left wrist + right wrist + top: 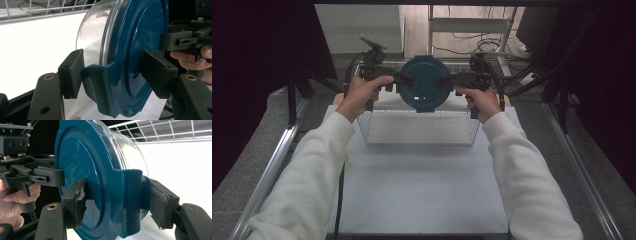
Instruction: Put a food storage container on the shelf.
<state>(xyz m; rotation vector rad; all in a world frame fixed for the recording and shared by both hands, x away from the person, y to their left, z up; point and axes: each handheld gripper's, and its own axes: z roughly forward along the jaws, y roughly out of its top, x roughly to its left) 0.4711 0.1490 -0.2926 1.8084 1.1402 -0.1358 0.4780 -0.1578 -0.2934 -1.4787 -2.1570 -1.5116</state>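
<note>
A round container with a dark blue lid [426, 82] and a clear bowl [92, 32] hangs on edge above a wire basket [419, 142], lid toward the person. My left gripper [404, 79] is shut on the container's left side. In the left gripper view my left gripper [112, 75] has one pad on the lid face [135, 45] and the other against the blue latch tab. My right gripper [448, 80] is shut on the opposite side. In the right gripper view my right gripper [117, 205] clamps the lid [82, 162] and its latch.
The white wire basket stands on a white tabletop [422, 190], with its far wall [175, 130] behind the container. Metal rails [272, 165] run along both sides of the table. Cables and a chair frame [472, 25] lie beyond the far edge.
</note>
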